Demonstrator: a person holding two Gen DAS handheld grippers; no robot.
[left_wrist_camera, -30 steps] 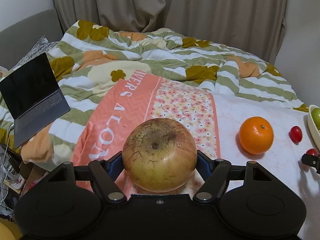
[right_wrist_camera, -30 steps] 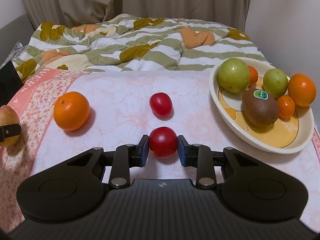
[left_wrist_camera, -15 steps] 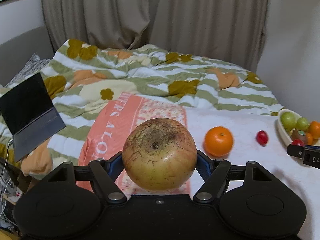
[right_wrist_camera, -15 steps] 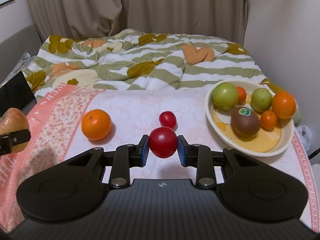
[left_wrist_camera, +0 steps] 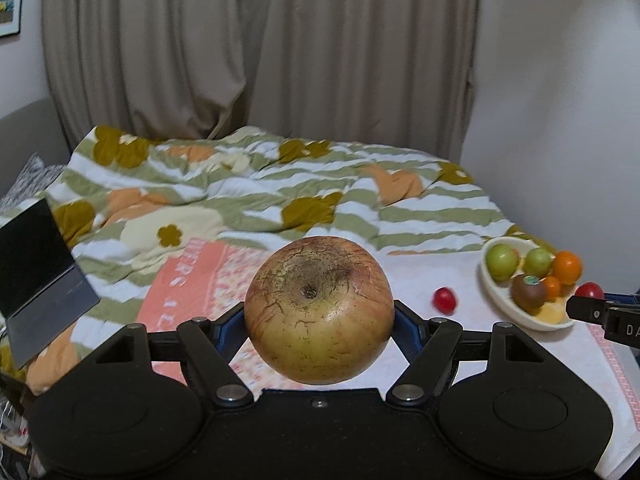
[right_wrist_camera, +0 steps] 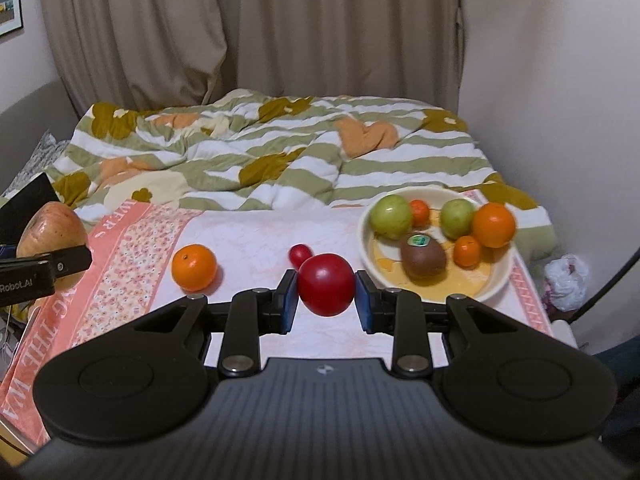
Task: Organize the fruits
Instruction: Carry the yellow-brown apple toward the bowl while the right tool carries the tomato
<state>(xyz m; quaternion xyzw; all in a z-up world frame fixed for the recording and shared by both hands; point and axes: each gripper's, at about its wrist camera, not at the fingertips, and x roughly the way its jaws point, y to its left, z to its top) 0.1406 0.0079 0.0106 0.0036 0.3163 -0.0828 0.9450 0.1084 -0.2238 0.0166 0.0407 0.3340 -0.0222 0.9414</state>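
The left gripper [left_wrist_camera: 319, 316] is clenched on a large yellowish apple [left_wrist_camera: 319, 309], its blue pads pressed against the fruit's two flanks, the russeted stem hollow turned toward the camera; the apple hangs clear of the bed's cloth. The right gripper [right_wrist_camera: 326, 294] is clamped on a small red tomato [right_wrist_camera: 326, 284], one blue pad on each side, and this fruit too is lifted off the surface. In the right wrist view a second, smaller red tomato [right_wrist_camera: 300, 253] lies on the pale pink cloth [right_wrist_camera: 256, 240] just behind the held one, and a loose orange [right_wrist_camera: 194, 267] rests further toward the cloth's left side, beside the salmon flowered band [right_wrist_camera: 132, 256] that runs along the left edge. Toward the right edge of the cloth sits a cream bowl [right_wrist_camera: 496, 280] holding two green fruits, a kiwi [right_wrist_camera: 423, 255] with a sticker, one large orange and two small ones, all packed close together. The bowl lies well apart from the loose orange, with the small tomato between them. Behind the cloth a green-striped flowered quilt [right_wrist_camera: 280, 152] is rumpled across the far half of the bed, up to beige curtains [right_wrist_camera: 240, 28]. At the left edge of the bed a dark open laptop [left_wrist_camera: 38, 276] stands tilted. A crumpled plastic bag [right_wrist_camera: 566, 280] lies beyond the right edge, by the wall.
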